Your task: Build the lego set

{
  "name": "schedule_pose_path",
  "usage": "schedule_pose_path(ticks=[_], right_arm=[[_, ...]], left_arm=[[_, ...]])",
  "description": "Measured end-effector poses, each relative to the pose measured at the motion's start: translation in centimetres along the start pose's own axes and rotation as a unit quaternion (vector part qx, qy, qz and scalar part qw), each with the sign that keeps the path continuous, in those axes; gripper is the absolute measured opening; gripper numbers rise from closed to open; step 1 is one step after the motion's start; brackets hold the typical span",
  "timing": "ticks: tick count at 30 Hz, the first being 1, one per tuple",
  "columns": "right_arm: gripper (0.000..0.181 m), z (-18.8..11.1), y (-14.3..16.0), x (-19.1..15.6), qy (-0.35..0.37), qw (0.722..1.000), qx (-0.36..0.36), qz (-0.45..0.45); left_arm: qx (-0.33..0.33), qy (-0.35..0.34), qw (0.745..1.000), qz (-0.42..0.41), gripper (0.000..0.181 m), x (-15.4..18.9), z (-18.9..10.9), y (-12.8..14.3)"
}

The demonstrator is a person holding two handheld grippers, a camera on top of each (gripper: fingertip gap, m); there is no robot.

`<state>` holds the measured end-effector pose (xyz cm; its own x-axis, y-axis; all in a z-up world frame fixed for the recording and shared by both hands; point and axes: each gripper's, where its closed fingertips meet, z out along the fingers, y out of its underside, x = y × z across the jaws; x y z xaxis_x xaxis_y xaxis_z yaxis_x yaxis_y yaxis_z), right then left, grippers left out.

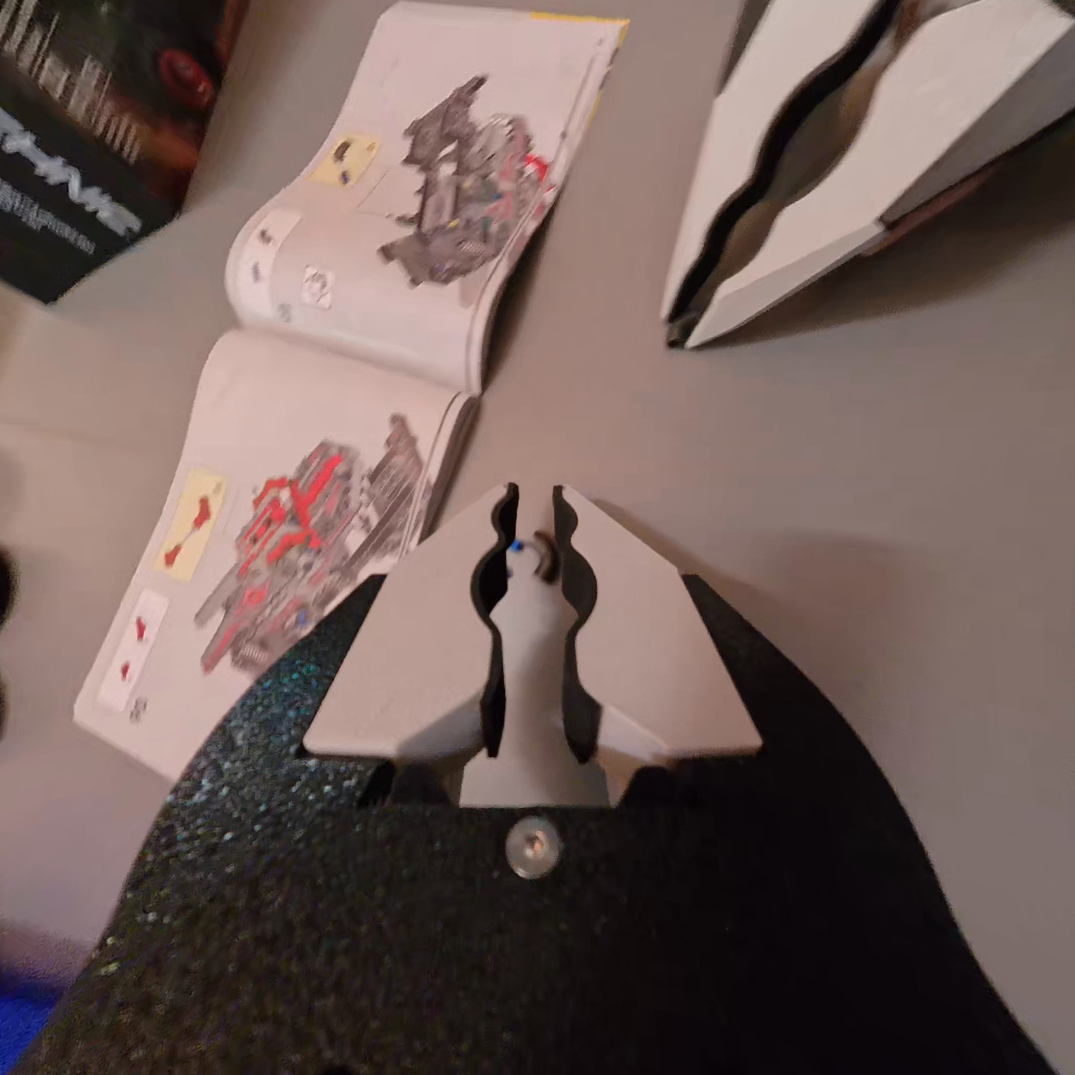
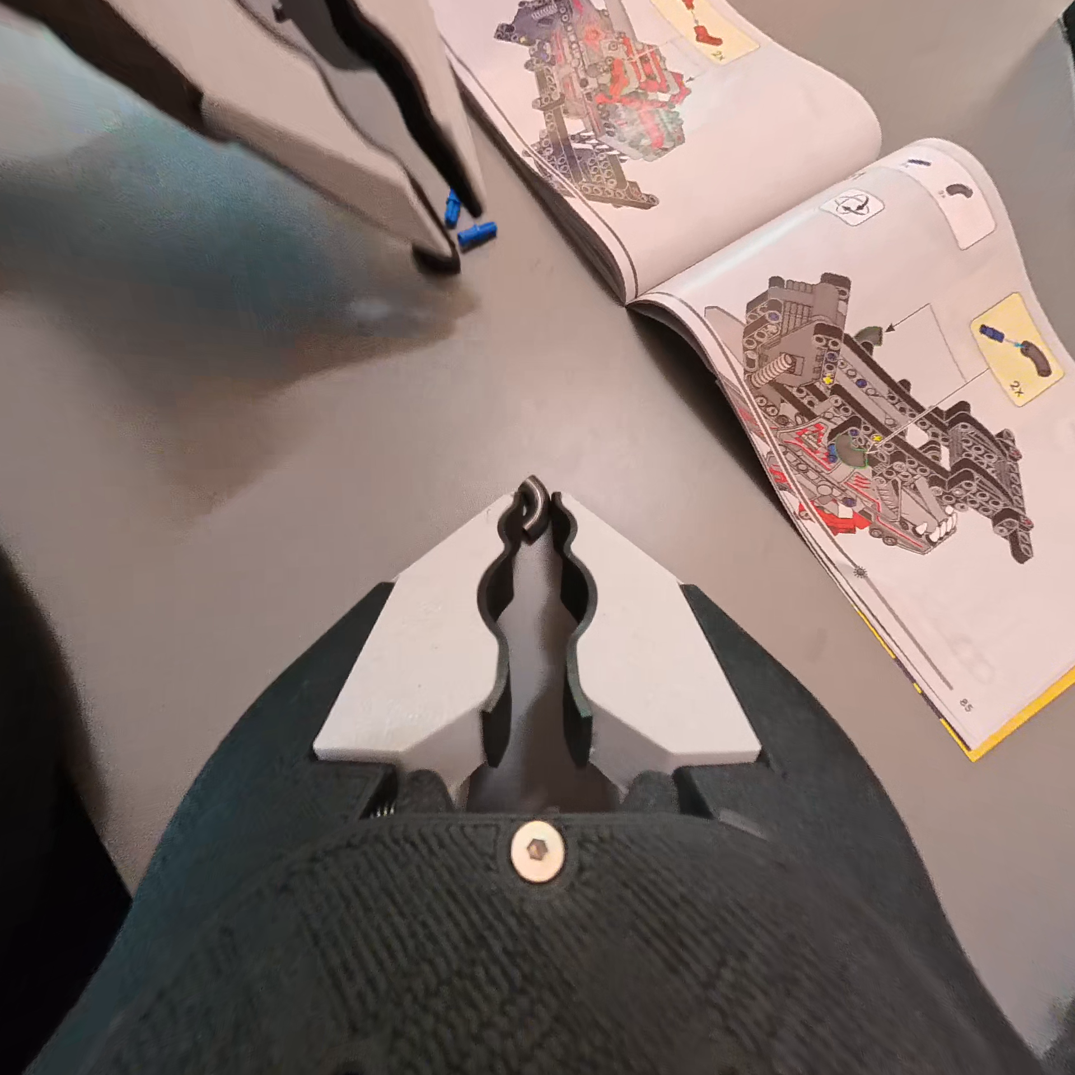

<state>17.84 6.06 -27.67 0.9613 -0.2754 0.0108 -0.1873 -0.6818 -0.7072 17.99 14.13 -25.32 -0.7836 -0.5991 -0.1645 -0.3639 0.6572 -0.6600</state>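
My right gripper (image 2: pixel 536 499) is shut on a small dark curved lego piece (image 2: pixel 534 505) at its tips, just above the grey table (image 2: pixel 349 465). It also shows at the top right of the left wrist view (image 1: pixel 677 336). My left gripper (image 1: pixel 535 491) has its tips down at the table, jaws a narrow gap apart. In the right wrist view it (image 2: pixel 456 232) is blurred at the top left. One blue pin (image 2: pixel 452 206) lies between its tips and a second blue pin (image 2: pixel 477 235) lies just past them. Through its gap I see a blue speck (image 1: pixel 515 545) and a small dark piece (image 1: pixel 545 555).
An open instruction booklet (image 1: pixel 349 302) lies to the left of my left gripper and to the right of my right gripper (image 2: pixel 814 262). A black box (image 1: pixel 70 174) stands at the table's far left corner in the left wrist view. My hands' fingertips stand some 9 centimetres from each other.
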Motion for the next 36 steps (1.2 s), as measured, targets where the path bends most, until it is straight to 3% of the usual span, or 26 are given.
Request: schedule_pose_path(ticks=[7, 11, 16, 23, 36], right_arm=[[0.008, 0.1, -0.2, -0.2, -0.003, 0.999, 0.034, -0.008], [0.008, 0.2, -0.3, -0.2, -0.008, 0.999, 0.033, -0.017], [0.008, 0.3, -0.4, -0.2, -0.009, 0.999, 0.033, -0.021], [0.008, 0.3, -0.4, -0.2, -0.008, 0.999, 0.033, -0.022], [0.008, 0.4, -0.4, -0.2, -0.008, 0.999, 0.034, -0.025]], left_arm=[[-0.046, -0.01, 0.998, -0.035, 0.009, -2.6, -2.1, 4.6], [-0.057, -0.004, 0.998, -0.041, 0.01, -2.5, -1.3, 5.2], [-0.043, 0.0, 0.997, 0.057, 0.014, -3.0, -0.6, 4.2], [-0.044, 0.082, 0.98, 0.178, 0.015, -1.5, -0.1, 4.2], [-0.045, 0.108, 0.993, 0.029, 0.003, -0.8, -0.3, 4.6]])
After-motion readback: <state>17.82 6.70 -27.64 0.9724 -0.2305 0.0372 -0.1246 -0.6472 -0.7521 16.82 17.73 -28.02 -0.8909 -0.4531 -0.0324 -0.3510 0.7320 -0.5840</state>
